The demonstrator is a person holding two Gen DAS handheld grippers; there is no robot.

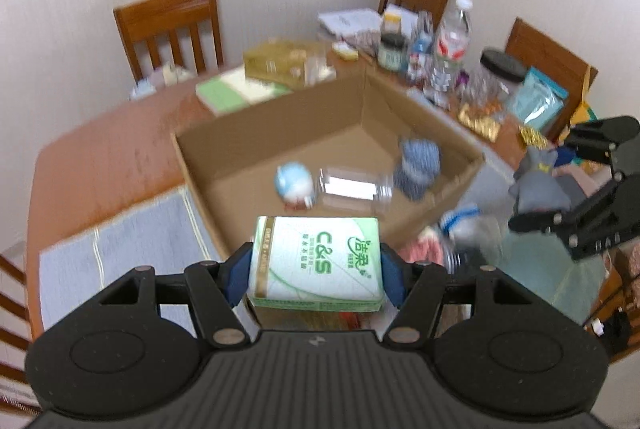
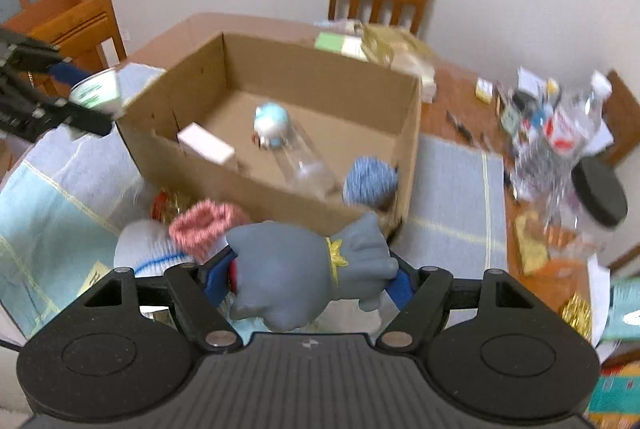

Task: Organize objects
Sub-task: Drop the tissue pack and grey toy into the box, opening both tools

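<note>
Two claws clamped: left claw (image 1: pixel 316 271) on tissue pack (image 1: pixel 316 261), right claw (image 2: pixel 308 279) on grey toy (image 2: pixel 304 269).

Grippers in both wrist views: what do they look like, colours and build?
Both look alike: the left gripper and right gripper have matte black linkage arms with silver pivot pins, blue finger pads, a ribbed black body with two round discs. No cables visible.

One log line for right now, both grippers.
left gripper: shut on tissue pack | right gripper: shut on grey plush toy | cardboard box: open, partly filled
</note>
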